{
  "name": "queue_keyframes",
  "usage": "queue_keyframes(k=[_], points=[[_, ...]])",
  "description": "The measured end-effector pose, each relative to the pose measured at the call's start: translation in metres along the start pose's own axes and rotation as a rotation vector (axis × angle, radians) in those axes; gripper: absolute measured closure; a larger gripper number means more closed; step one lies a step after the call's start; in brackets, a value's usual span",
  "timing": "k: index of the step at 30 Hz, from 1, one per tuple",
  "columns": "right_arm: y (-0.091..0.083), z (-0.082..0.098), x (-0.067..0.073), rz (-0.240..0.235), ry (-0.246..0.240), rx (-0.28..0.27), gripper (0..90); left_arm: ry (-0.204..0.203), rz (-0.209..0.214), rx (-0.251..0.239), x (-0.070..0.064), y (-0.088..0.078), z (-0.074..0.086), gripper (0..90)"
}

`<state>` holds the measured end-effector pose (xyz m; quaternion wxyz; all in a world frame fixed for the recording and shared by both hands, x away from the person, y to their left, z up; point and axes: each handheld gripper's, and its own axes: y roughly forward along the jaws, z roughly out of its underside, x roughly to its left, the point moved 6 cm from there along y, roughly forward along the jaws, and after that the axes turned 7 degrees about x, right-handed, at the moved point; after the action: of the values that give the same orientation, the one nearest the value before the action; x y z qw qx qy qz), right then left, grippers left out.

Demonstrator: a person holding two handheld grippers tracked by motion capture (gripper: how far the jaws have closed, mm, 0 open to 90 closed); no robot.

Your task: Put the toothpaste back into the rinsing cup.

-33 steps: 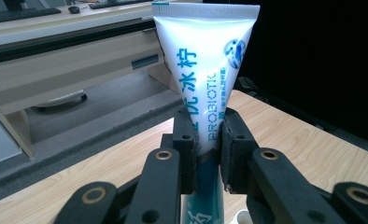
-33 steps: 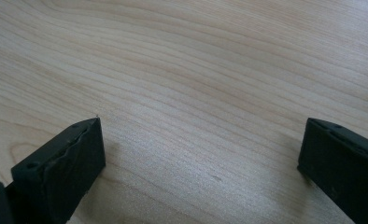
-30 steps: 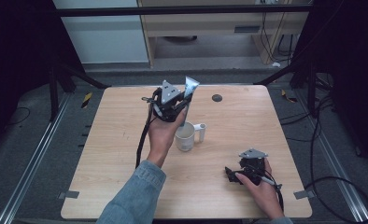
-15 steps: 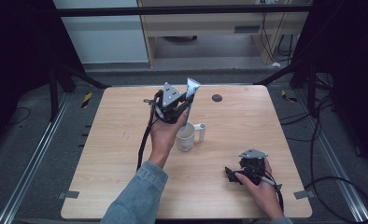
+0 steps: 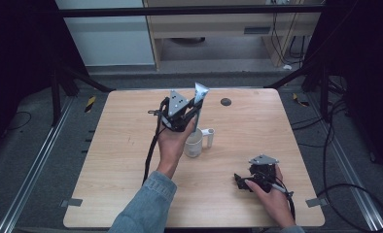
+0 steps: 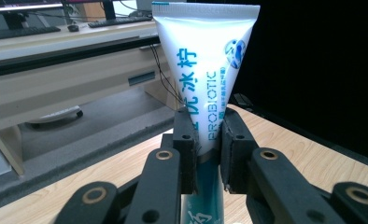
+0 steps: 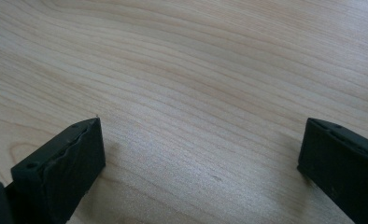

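The bench (image 5: 131, 145) is kept almost bare, so the work is confined to its middle. A cup (image 5: 193, 144) with a side handle is stood upright near the centre, mouth up, apparently placed to receive something from above. Just behind and above the cup, the left gripper (image 5: 192, 108) is held raised off the bench and tilted away from the person. Its fingers (image 6: 184, 140) are clamped on a tube (image 6: 205, 70) at the narrow lower part of the body, with the flat crimped end kept uppermost; the cap end is thus judged to be pointed down for lowering into the cup. The tube is held clear of the cup, not yet inside it. The right gripper (image 5: 250, 180) is rested low at the near right of the bench, well apart from the cup. Its fingers (image 7: 60, 168) are spread wide over bare wood, nothing being held, and it is judged to be parked out of the way.
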<state>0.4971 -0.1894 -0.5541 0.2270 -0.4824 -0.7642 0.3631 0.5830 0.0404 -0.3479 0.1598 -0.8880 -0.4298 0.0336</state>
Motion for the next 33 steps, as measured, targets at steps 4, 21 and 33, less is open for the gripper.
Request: queue_keyframes(k=[4, 21, 33], points=[[0.0, 0.0, 0.0, 0.0, -0.001, 0.0, 0.7, -0.002, 0.003, 0.002, 0.0, 0.003, 0.005, 78.2], [0.0, 0.0, 0.0, 0.0, -0.003, -0.002, 0.7, -0.002, -0.004, 0.01, 0.003, 0.007, 0.024, 78.2], [0.0, 0.0, 0.0, 0.0, -0.002, -0.003, 0.7, -0.002, -0.011, 0.024, 0.0, 0.014, 0.035, 78.2]])
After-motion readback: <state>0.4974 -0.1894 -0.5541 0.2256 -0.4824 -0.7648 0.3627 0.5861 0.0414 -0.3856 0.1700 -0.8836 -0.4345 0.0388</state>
